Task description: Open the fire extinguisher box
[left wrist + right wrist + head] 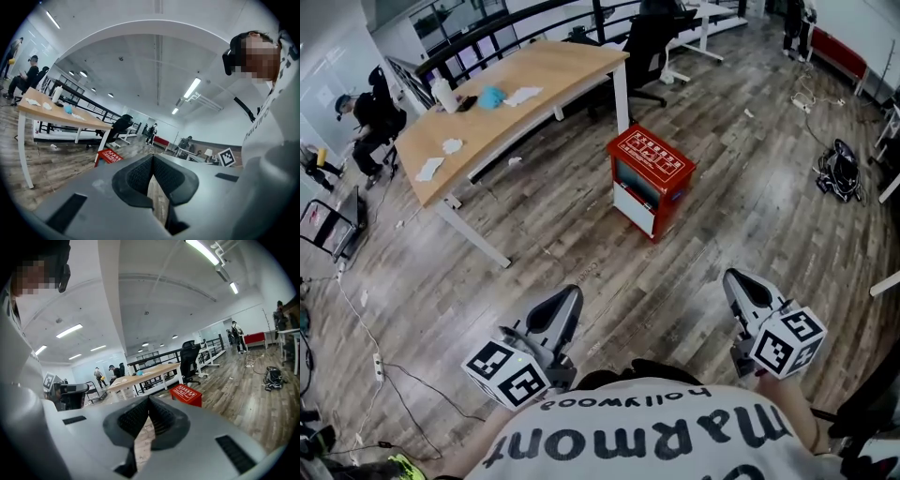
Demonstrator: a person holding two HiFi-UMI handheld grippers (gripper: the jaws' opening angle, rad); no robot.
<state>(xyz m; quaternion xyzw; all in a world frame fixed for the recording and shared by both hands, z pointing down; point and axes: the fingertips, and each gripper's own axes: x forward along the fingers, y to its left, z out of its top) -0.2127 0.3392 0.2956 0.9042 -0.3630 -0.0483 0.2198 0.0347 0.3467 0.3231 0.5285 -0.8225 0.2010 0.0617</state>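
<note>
nothing done yet: red fire extinguisher box [650, 179] sits closed, well ahead; left gripper [555, 317] and right gripper [744, 295] both pressed together, empty.

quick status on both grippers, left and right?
Left gripper: closed, fingers together, holding nothing.
Right gripper: closed, fingers together, holding nothing.

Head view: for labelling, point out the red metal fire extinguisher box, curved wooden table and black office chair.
Red fire extinguisher box [652, 156]: head view, top lid.
Curved wooden table [551, 71]: head view, bare tabletop.
Black office chair [648, 43]: head view, backrest.
</note>
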